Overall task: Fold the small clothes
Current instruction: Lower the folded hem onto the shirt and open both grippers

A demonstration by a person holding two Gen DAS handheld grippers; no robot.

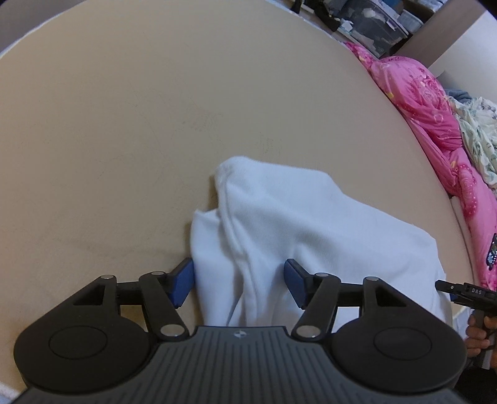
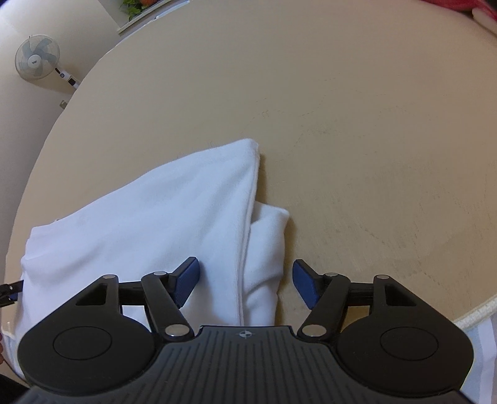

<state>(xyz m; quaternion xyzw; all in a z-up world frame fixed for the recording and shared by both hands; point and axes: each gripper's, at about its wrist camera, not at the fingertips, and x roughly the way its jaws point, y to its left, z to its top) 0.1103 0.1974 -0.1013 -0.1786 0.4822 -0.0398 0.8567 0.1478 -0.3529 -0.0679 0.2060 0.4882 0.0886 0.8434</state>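
Left wrist view looks across a broad beige bed (image 1: pixel 124 124) that fills most of the frame, its sheet smooth and bare apart from faint marks. Along the right edge of that frame lies a bunched pink quilt (image 1: pixel 428 118) with a pale flowered cloth (image 1: pixel 478 133) beside it, and in the upper right stand grey storage boxes (image 1: pixel 376 25). A white garment (image 1: pixel 279 217) lies on the bed in the lower middle, folded over on itself with soft creases and a rounded corner pointing up the frame. The left hand-held gripper (image 1: pixel 239 281) has its two blue pads spread wide, one on either side of the garment's near edge, with cloth lying between them and nothing pinched. At the far lower right of this frame the tip of the right hand-held gripper (image 1: pixel 459 292) shows, held by a hand (image 1: pixel 481 332). In the right wrist view the bed (image 2: pixel 372 108) again fills the picture, with a wall fan (image 2: pixel 37 57) in the upper left and green leaves (image 2: pixel 133 6) at the top edge. The garment (image 2: pixel 155 211) sits in the lower left and middle, its hemmed edge running down toward the camera. The right hand-held gripper (image 2: pixel 245 282) is likewise wide open, its pads straddling that folded edge without clamping it.
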